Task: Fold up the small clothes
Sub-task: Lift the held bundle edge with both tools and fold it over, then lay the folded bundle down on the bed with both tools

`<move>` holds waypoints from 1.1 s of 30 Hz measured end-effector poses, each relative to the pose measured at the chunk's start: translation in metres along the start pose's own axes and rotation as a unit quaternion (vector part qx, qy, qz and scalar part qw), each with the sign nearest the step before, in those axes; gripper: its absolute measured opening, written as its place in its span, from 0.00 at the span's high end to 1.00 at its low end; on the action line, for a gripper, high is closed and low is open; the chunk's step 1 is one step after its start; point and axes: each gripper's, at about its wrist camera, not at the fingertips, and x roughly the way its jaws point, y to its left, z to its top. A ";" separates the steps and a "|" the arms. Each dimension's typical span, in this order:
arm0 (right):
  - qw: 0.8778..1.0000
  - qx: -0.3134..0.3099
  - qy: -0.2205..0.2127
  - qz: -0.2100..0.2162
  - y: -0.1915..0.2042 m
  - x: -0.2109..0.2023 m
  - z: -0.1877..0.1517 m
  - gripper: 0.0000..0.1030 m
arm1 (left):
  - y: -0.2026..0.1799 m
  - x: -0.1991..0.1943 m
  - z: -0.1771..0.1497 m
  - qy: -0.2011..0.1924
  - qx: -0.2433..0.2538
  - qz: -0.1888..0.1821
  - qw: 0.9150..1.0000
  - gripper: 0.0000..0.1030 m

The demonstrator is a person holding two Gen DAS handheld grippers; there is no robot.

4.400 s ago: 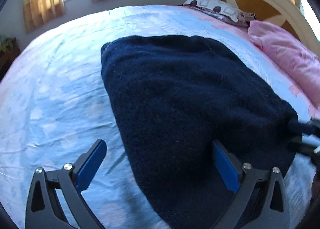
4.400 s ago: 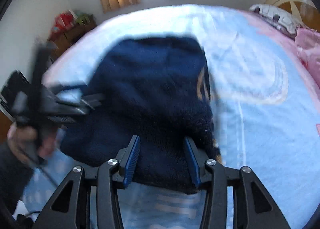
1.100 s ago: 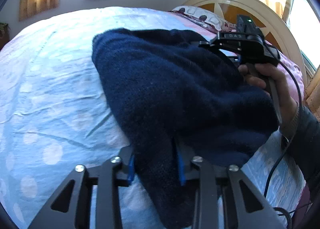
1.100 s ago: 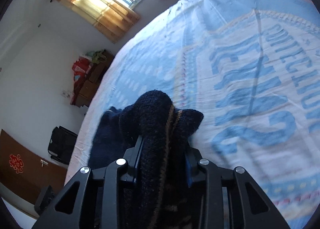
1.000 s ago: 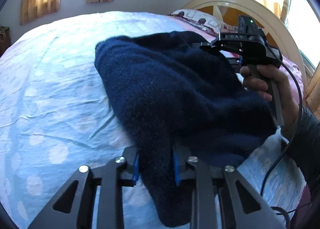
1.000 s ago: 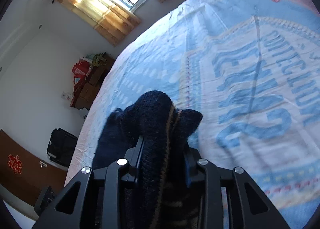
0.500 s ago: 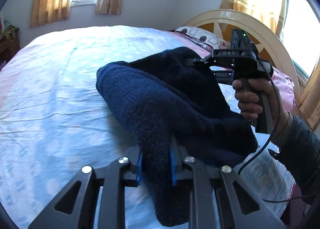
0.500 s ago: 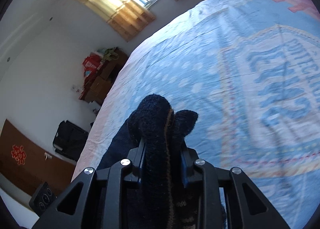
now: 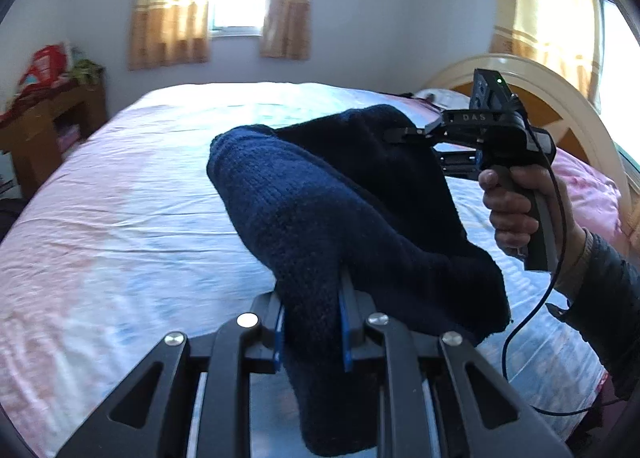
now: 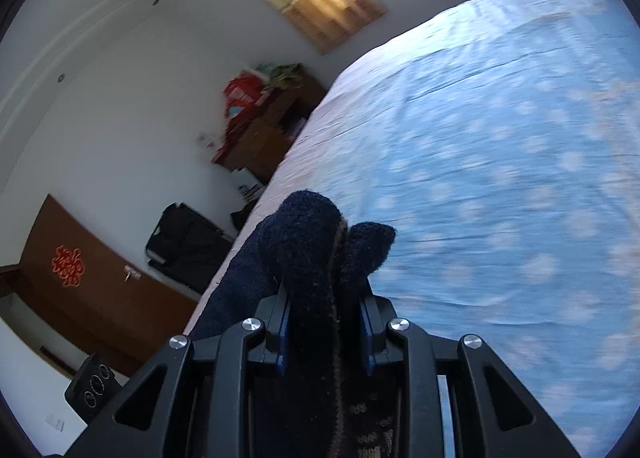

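Note:
A dark navy knitted sweater (image 9: 320, 218) hangs in the air above the bed, stretched between both grippers. My left gripper (image 9: 312, 328) is shut on a bunched edge of it at the bottom of the left wrist view. Across from it, a hand holds my right gripper (image 9: 404, 134), whose fingers bite into the sweater's far edge. In the right wrist view that gripper (image 10: 325, 332) is shut on a thick fold of the sweater (image 10: 316, 242) with a tan stripe. Most of the garment is hidden below that fold.
The bed (image 9: 120, 198) is covered by a pale blue and pink dotted sheet (image 10: 500, 178). A cream headboard (image 9: 560, 98) and pink pillow (image 9: 588, 186) lie at the right. A wooden side cabinet (image 9: 48, 118) stands left of the bed; a black bag (image 10: 188, 242) sits on the floor.
Both grippers have lifted and carried the sweater up off the bed, and both views have tilted upward, showing more wall and window. Both grips on the sweater have stayed shut.

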 end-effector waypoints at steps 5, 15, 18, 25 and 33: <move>0.999 -0.003 0.023 0.031 0.034 0.051 -0.004 0.73 | 0.041 -0.023 -0.016 -0.005 -0.018 0.045 0.999 0.79; 0.994 -0.015 0.088 0.059 0.082 0.161 -0.025 0.73 | 0.105 -0.039 -0.060 0.016 -0.065 0.094 0.993 0.79; 0.992 -0.016 0.107 0.056 0.086 0.189 -0.034 0.74 | 0.115 -0.033 -0.072 0.036 -0.084 0.100 0.991 0.79; 0.991 -0.016 0.129 0.033 0.080 0.229 -0.040 0.74 | 0.121 -0.023 -0.093 0.061 -0.104 0.099 0.988 0.73; 0.988 -0.014 0.147 -0.041 0.051 0.233 -0.044 0.69 | 0.128 -0.030 -0.083 0.040 -0.109 0.121 0.986 0.48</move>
